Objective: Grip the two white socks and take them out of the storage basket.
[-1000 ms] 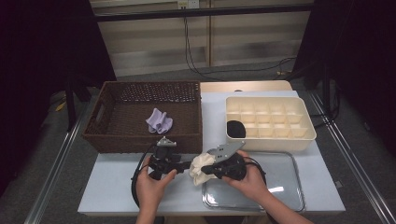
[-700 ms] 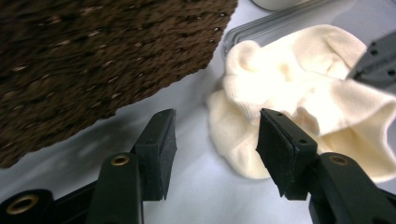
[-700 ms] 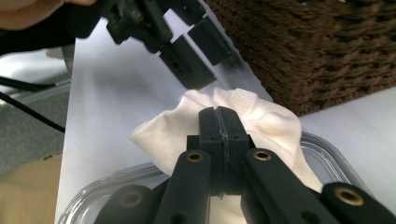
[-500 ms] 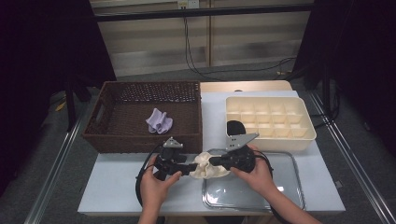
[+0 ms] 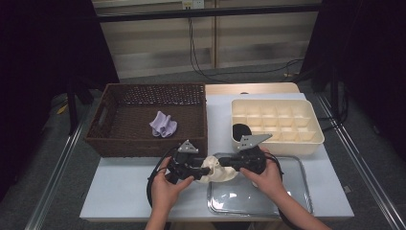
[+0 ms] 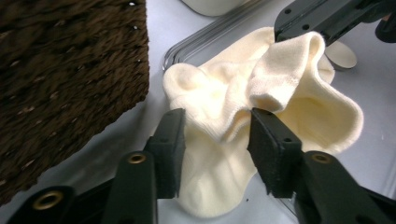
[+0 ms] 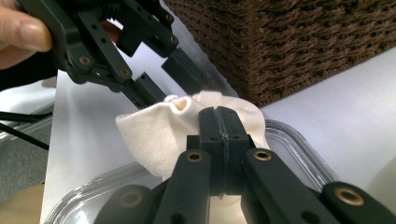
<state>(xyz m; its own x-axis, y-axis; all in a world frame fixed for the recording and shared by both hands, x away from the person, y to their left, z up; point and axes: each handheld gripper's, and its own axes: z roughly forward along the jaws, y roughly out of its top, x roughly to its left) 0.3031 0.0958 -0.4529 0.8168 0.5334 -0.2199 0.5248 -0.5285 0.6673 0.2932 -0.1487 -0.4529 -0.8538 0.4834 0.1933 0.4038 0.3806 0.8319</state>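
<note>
Two hand-held grippers meet over a cream sock at the lower centre of the high view, where it lies bunched across the left rim of a clear tray on the white table. The right gripper has its jaws clamped flat together on a fold of the sock (the right gripper view shows the pads closed with fabric pinched between them). The left gripper has just been closing its jaws, which straddle a ridge of the sock with the pads against the cloth on both sides, though whether they press on it cannot be told. A brown wicker basket stands just beyond the left gripper, filling the upper left of the left gripper view and crowding that side of the sock; a lilac cloth lies inside it. A cream compartment box sits at the upper right of the table, a dark item in its near-left cell.
</note>
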